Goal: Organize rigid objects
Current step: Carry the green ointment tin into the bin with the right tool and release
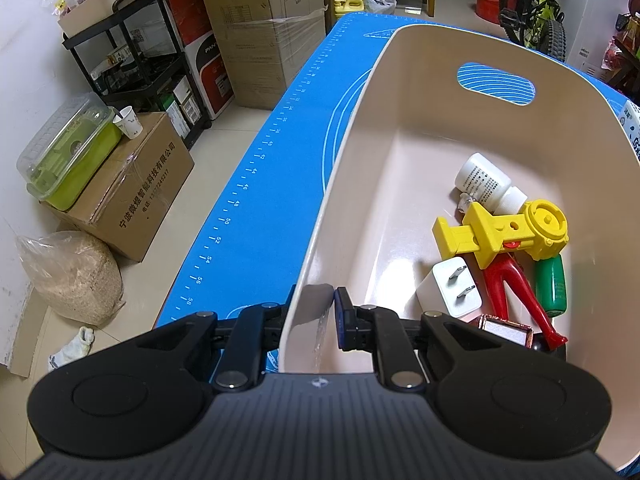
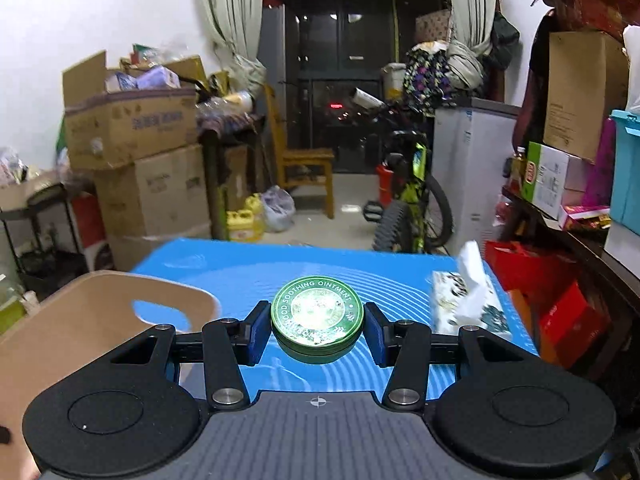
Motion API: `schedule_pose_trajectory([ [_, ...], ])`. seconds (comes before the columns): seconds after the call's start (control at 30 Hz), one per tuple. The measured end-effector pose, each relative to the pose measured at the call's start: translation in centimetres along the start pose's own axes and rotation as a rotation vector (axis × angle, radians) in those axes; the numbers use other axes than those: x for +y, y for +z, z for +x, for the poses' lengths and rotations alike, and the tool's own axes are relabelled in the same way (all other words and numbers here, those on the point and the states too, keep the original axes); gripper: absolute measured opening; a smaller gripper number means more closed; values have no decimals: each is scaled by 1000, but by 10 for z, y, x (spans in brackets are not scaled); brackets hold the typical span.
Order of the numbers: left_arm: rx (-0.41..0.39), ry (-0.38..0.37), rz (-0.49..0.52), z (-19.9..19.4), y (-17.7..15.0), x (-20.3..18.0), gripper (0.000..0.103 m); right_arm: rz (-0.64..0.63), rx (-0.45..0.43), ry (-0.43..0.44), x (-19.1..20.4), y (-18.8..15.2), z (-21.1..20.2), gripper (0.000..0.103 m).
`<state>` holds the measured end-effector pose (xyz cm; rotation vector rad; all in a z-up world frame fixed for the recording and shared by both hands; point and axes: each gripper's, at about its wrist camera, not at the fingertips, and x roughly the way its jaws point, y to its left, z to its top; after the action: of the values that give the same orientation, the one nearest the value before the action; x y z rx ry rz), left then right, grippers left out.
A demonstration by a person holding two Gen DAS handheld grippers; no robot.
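Observation:
A cream plastic bin (image 1: 384, 92) stands on the blue mat (image 1: 280, 152). My left gripper (image 1: 314, 312) is shut on the bin's near left wall, one finger outside and one inside. In the bin lie a white pill bottle (image 1: 486, 182), a yellow toy (image 1: 508, 232), a red toy (image 1: 516, 284), a green bottle (image 1: 552, 286), a white plug adapter (image 1: 448, 288) and a small mirror-like box (image 1: 506, 330). My right gripper (image 2: 316, 330) is shut on a round green ointment tin (image 2: 317, 314), held above the mat (image 2: 400, 280), right of the bin (image 2: 92, 312).
A tissue pack (image 2: 468, 304) lies on the mat's right side. Cardboard boxes (image 1: 132, 196), a black shelf cart (image 1: 136, 52) and a bag of grain (image 1: 72, 276) stand on the floor to the left. A bicycle (image 2: 412, 200) and a wooden chair (image 2: 300, 160) stand beyond the table.

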<state>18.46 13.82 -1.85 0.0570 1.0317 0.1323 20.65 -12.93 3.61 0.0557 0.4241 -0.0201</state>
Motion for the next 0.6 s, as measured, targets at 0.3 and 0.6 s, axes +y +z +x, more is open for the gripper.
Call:
schedule_pose_trajectory([
  [0.3,-2,5,6,0,1,-1,18,-19,39,136,51,1,-23,54],
  [0.6,-3,6,7,0,1,-2,18,-193,121,287,113,-19,-34,54],
])
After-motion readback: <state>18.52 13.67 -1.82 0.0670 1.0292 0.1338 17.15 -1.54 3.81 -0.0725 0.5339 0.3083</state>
